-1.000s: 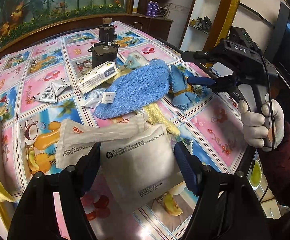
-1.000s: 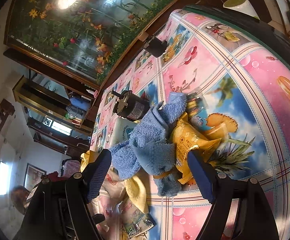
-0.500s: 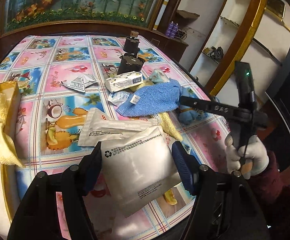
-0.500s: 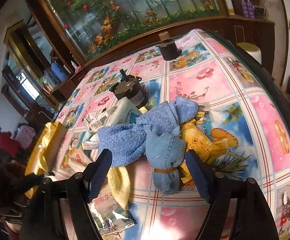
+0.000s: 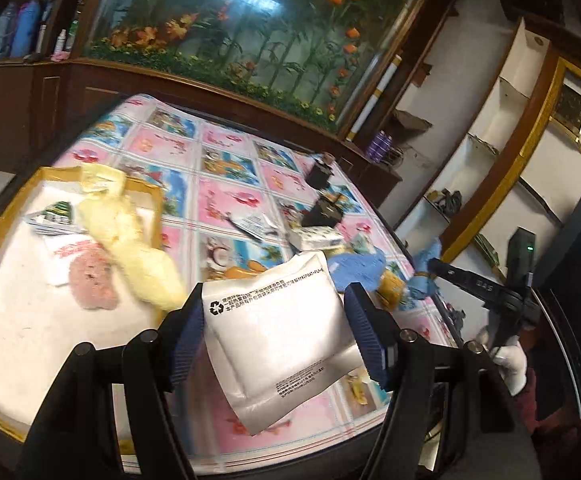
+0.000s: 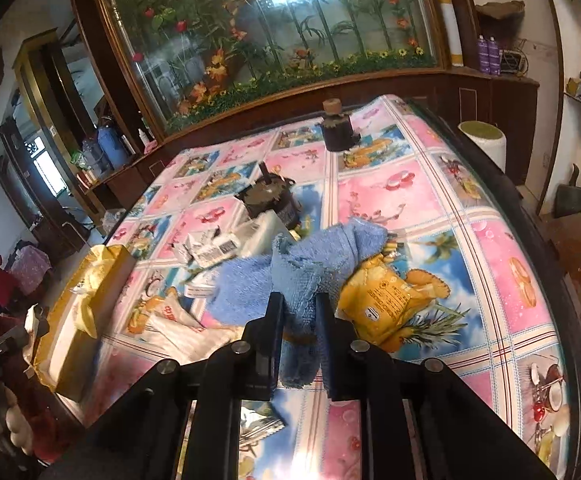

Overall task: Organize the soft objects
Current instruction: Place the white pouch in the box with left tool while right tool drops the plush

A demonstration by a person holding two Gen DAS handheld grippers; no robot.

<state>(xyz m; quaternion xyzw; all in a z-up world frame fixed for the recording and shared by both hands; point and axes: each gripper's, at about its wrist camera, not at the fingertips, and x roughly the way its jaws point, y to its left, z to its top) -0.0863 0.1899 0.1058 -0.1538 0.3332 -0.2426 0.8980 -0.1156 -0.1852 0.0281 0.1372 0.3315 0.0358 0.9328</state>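
Observation:
My left gripper (image 5: pixel 276 312) is shut on a white foil pouch (image 5: pixel 286 344) and holds it tilted in the air above the table edge, beside a yellow-rimmed box (image 5: pixel 18 320). The box holds a yellow cloth (image 5: pixel 130 248), a pink soft thing (image 5: pixel 90 280) and paper packets. My right gripper (image 6: pixel 299 316) is shut on a rolled blue towel (image 6: pixel 296 280) that lies against a larger blue towel (image 6: pixel 330 248) mid-table. A yellow snack bag (image 6: pixel 386 304) lies just right of it.
Two dark motor-like cylinders (image 6: pixel 274 200) (image 6: pixel 336 128) stand farther back on the patterned tablecloth. White packets (image 6: pixel 210 248) and a striped pouch (image 6: pixel 178 320) lie left of the towels. The box (image 6: pixel 90 312) sits at the left table edge. Shelves stand at the right.
My left gripper has lifted the white pouch off the table and swung it left toward the box. My right gripper has closed on the rolled blue towel.

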